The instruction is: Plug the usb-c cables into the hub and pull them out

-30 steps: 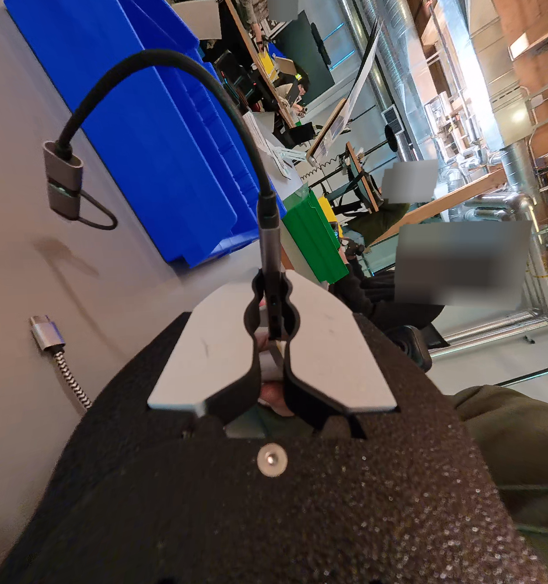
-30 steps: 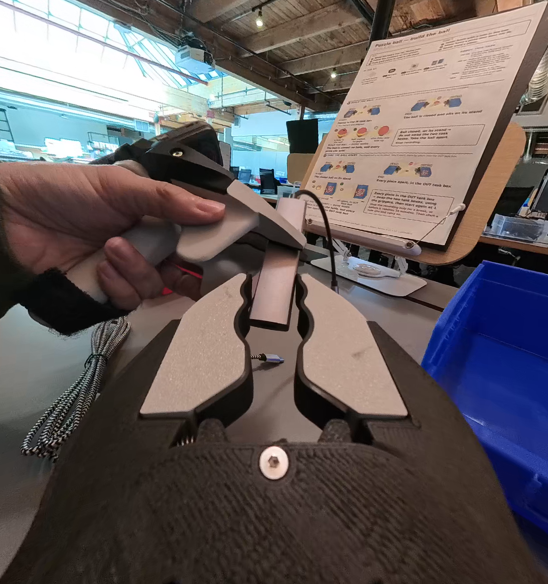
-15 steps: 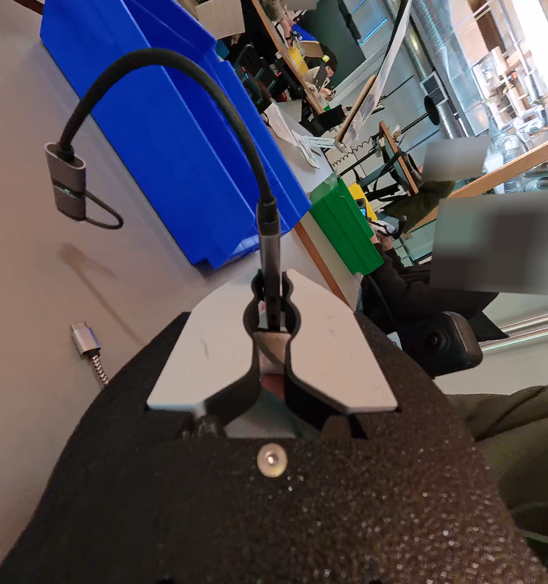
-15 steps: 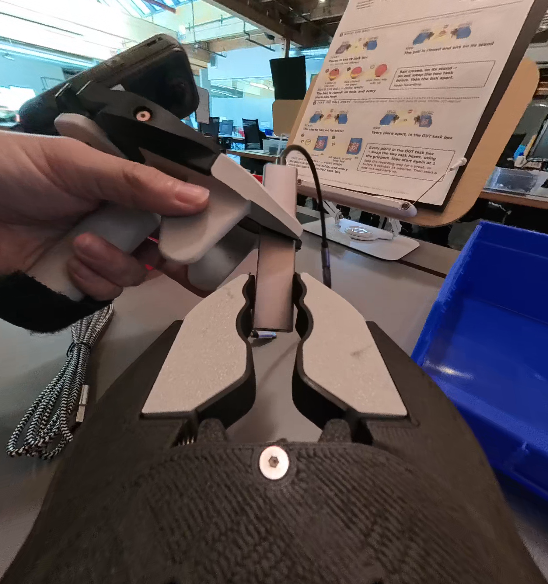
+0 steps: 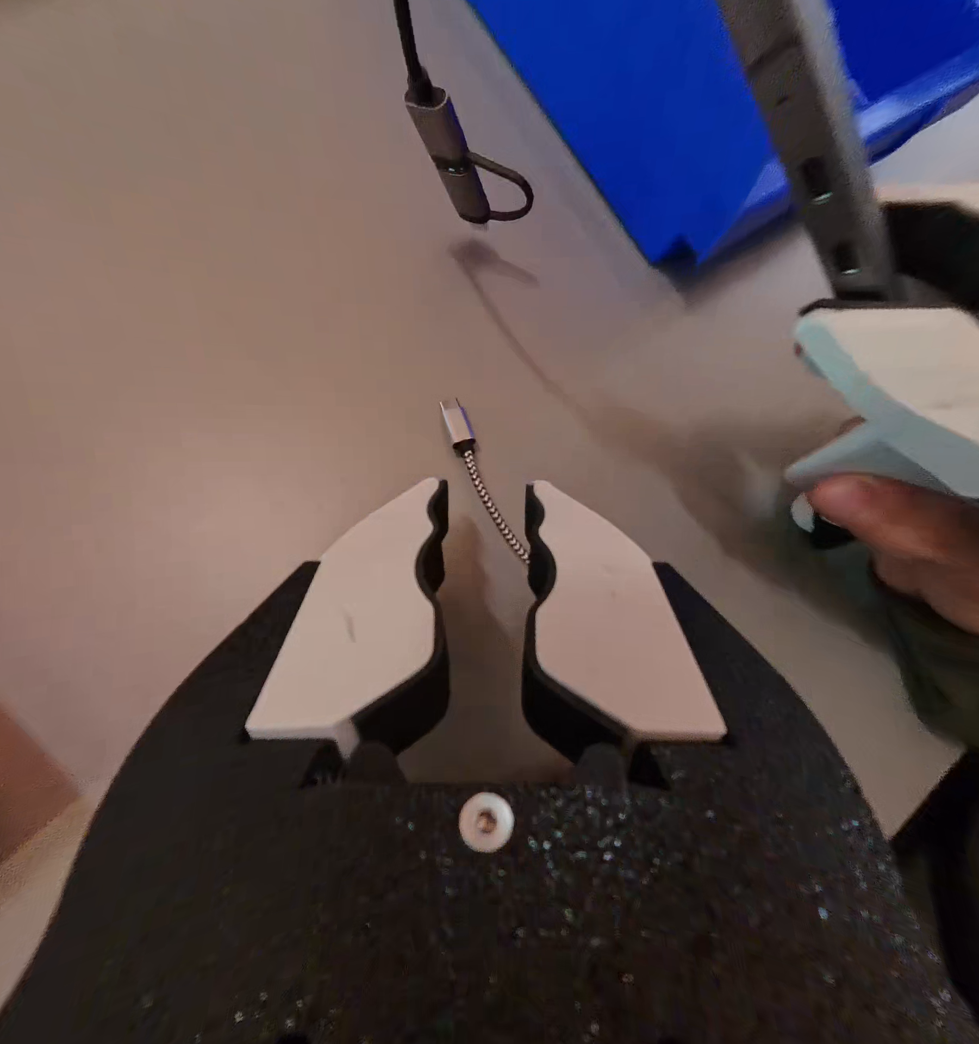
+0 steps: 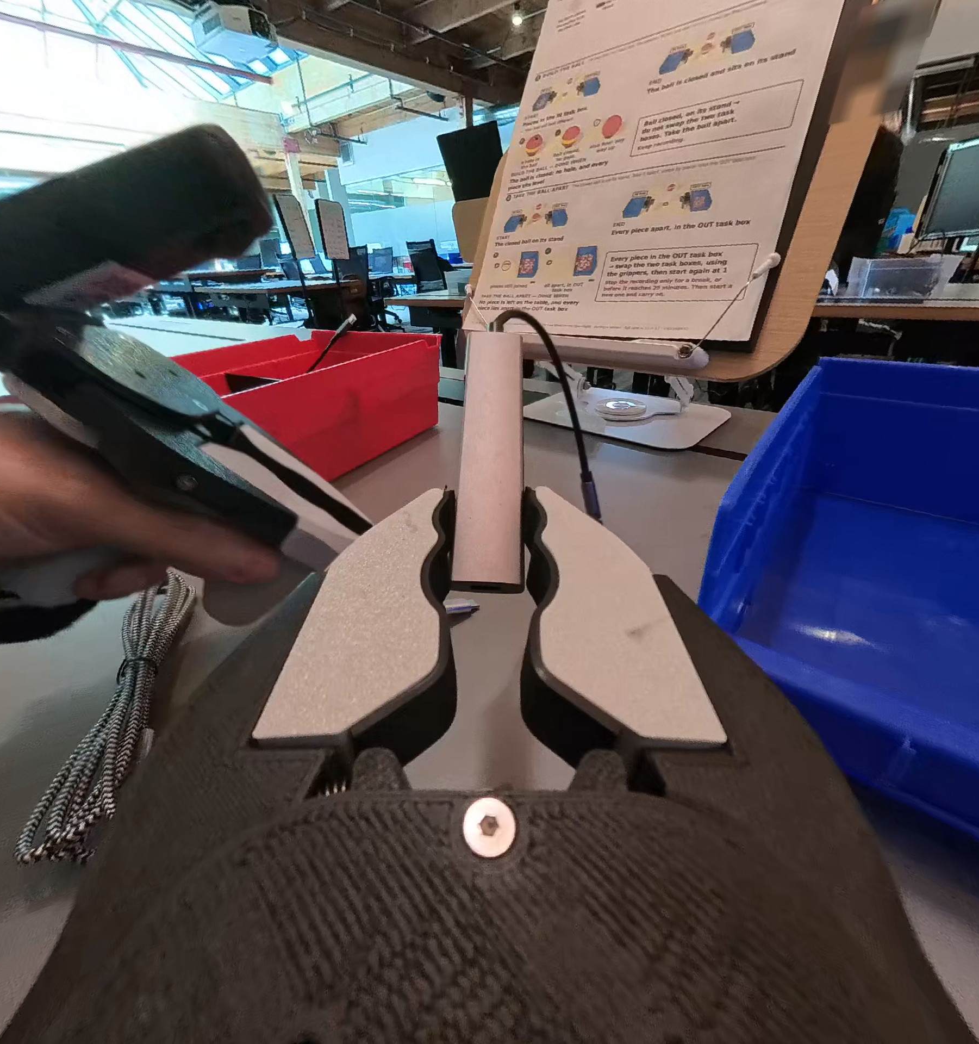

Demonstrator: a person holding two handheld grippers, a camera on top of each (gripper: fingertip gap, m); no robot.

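My right gripper [image 6: 487, 497] is clenching the grey hub [image 6: 490, 452]; my left gripper [image 5: 486, 487] is hanging released over the braided cable's plug [image 5: 457, 422].

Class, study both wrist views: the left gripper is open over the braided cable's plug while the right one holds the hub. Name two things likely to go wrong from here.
1. The left gripper is open, with the braided cable between its fingers and the plug ahead of them; closing now might pinch the cord, not the plug.

2. The right gripper grips only the hub's lower end, so pushing a plug in could tilt it.
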